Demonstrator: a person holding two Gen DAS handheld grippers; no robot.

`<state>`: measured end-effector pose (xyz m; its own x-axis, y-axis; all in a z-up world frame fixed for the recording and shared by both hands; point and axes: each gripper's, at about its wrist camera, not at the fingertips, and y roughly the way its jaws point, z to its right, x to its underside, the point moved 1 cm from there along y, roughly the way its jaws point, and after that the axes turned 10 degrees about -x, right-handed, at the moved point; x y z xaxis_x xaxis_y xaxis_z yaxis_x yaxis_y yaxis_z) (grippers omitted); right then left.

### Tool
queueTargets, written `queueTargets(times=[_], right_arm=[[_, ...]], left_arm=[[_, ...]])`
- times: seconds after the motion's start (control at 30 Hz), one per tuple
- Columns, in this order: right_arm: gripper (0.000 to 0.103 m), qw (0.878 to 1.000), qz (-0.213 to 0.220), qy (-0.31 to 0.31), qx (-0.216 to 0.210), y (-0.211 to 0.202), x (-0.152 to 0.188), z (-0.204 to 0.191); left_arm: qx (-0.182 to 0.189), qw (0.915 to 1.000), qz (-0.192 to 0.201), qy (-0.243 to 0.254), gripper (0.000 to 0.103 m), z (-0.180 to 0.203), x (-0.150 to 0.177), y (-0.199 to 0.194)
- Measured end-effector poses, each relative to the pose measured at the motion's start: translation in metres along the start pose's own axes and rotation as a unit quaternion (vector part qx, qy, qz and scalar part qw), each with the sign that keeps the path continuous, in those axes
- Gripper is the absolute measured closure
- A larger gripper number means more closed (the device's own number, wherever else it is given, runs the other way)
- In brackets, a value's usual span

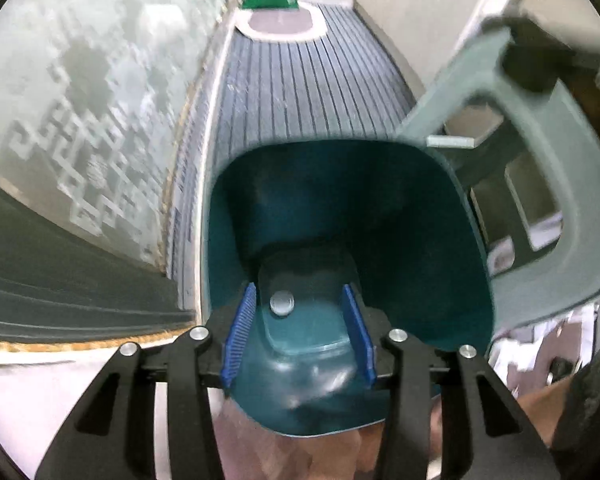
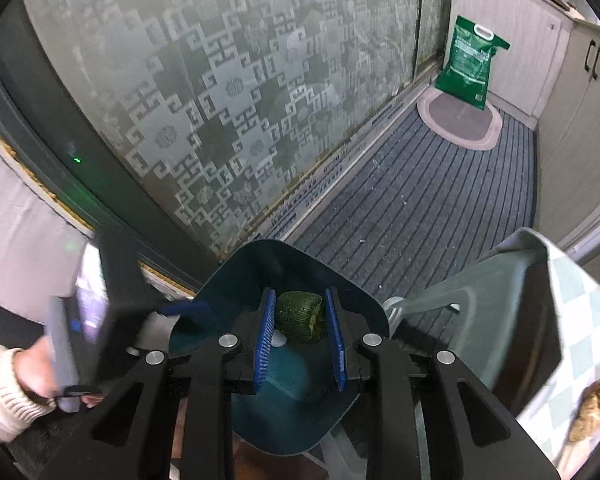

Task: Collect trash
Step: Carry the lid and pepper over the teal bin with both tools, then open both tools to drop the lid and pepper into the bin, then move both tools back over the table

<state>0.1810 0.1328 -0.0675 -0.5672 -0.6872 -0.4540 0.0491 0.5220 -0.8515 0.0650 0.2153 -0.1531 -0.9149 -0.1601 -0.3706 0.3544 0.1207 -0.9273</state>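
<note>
Now my right tool (image 2: 300, 336) grips a green wad (image 2: 302, 316) directly over the teal bin (image 2: 228, 280), so it can drop inside. My left tool (image 1: 298, 332) gapes, empty, above the bin's floor (image 1: 300, 320).

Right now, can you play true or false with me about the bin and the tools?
1. The bin has its lid open. True.
2. The right tool has a green crumpled lump between its pads. True.
3. The left tool holds a bottle. False: nothing is between its pads.
4. The green bag stands right beside the bin. False: it is at the far end of the floor, against the cabinet.
5. The bin is stuffed full. False: its bottom is bare except for a small round disc.
</note>
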Motion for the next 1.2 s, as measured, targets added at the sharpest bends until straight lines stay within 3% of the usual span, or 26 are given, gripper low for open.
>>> queueTargets(times=[0.17, 0.3, 0.63, 0.73, 0.87, 0.97, 1.2], right_arm=[[0.078, 1.0, -0.019, 0.004, 0.0, 0.023, 0.006, -0.005], [0.078, 0.999, -0.031, 0.016, 0.004, 0.04, 0.015, -0.001], [0.078, 0.997, -0.071, 0.002, 0.016, 0.082, 0.042, -0.006], [0.078, 0.996, -0.082, -0.002, 0.018, 0.087, 0.046, -0.01], [0.075, 0.996, -0.087, 0.0, 0.013, 0.086, 0.051, -0.01], [0.058, 0.997, -0.08, 0.006, 0.002, 0.079, 0.053, -0.009], [0.057, 0.999, -0.027, 0.004, -0.031, 0.034, 0.05, -0.014]], left_arm=[[0.026, 0.9964, 0.06, -0.055, 0.061, -0.02, -0.02, -0.04], [0.028, 0.9939, 0.087, -0.062, 0.064, -0.022, -0.029, -0.059], [0.017, 0.99, 0.117, -0.078, 0.065, -0.01, -0.049, -0.088], [0.031, 0.987, 0.129, -0.09, 0.064, -0.01, -0.057, -0.1], [0.037, 0.9831, 0.155, -0.089, 0.063, -0.003, -0.062, -0.119], [0.042, 0.9799, 0.171, -0.094, 0.057, -0.003, -0.068, -0.132], [0.06, 0.9655, 0.227, -0.113, 0.051, -0.008, -0.073, -0.17]])
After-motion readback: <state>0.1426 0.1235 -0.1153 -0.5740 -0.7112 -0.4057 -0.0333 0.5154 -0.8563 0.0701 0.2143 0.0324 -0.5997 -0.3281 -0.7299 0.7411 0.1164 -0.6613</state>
